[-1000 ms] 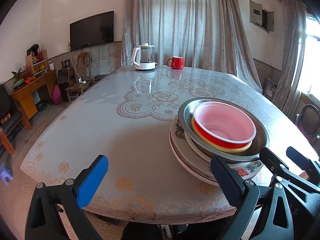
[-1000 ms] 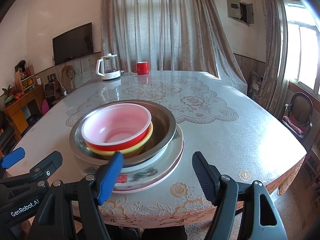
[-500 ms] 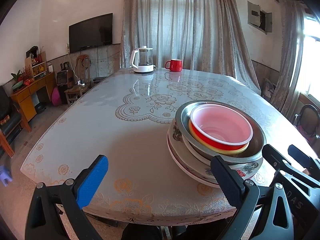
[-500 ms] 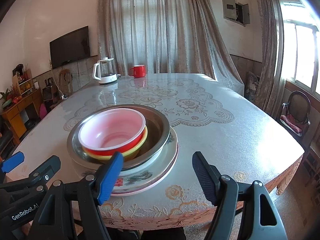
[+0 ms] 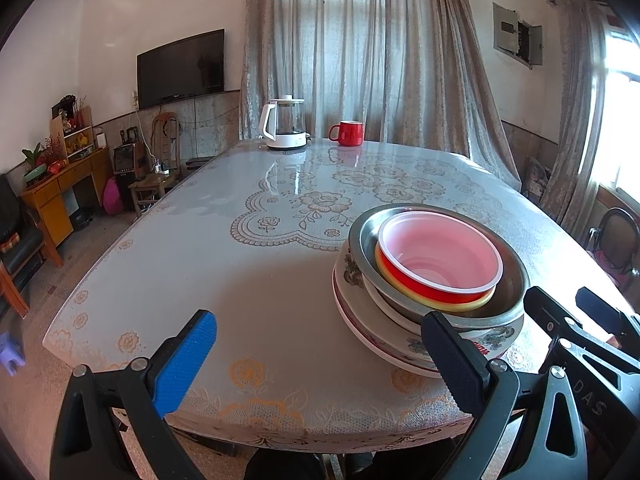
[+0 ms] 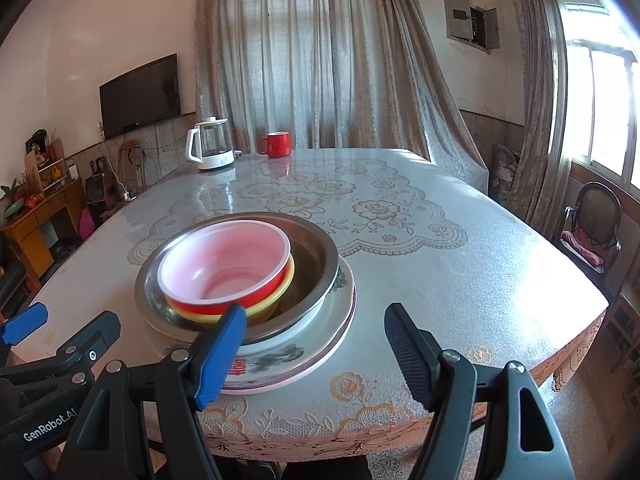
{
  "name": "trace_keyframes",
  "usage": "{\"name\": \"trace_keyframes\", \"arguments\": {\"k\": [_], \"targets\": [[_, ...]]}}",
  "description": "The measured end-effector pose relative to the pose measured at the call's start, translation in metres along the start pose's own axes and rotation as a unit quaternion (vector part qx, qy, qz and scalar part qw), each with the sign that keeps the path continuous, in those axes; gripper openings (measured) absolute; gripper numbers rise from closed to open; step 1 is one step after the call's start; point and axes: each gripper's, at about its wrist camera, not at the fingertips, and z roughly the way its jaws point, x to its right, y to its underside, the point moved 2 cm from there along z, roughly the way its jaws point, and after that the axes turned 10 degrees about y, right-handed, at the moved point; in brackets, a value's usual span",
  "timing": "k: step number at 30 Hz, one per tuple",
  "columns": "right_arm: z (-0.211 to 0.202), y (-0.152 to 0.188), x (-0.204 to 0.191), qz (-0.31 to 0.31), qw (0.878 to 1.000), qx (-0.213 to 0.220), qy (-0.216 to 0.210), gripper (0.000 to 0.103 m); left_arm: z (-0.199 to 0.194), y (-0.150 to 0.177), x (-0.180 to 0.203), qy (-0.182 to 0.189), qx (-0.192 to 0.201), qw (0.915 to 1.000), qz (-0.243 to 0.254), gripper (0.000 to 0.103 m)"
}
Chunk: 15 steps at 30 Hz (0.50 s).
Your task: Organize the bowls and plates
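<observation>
A stack of dishes stands near the table's front edge. At the bottom are flowered plates (image 5: pixel 352 316) (image 6: pixel 324 344). On them sits a steel bowl (image 5: pixel 514 284) (image 6: pixel 316 256), and in it a yellow bowl (image 5: pixel 448 304). Topmost is a red bowl (image 5: pixel 436 256) (image 6: pixel 224 260) with a pink inside. My left gripper (image 5: pixel 320 360) hovers open at the table's edge, left of the stack, its black pad in front of the plates. My right gripper (image 6: pixel 314 354) is open too, its blue pad in front of the stack's near rim. Neither holds anything.
The round table (image 5: pixel 240 280) (image 6: pixel 460 280) has a lace-patterned cover. A white kettle (image 5: pixel 284 124) (image 6: pixel 210 144) and a red mug (image 5: pixel 348 133) (image 6: pixel 276 145) stand at its far side. A chair (image 6: pixel 592 232) stands by the window on the right, and a cabinet (image 5: pixel 60 188) on the left.
</observation>
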Motion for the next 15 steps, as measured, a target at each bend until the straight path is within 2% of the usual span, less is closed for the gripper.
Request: {"name": "trace_keyframes", "arguments": {"k": [15], "targets": [[0.0011, -0.0002, 0.0001, -0.001, 1.0, 0.0, -0.003, 0.073, -0.0025, -0.0017, 0.0005, 0.001, 0.003, 1.0, 0.002, 0.103]]}}
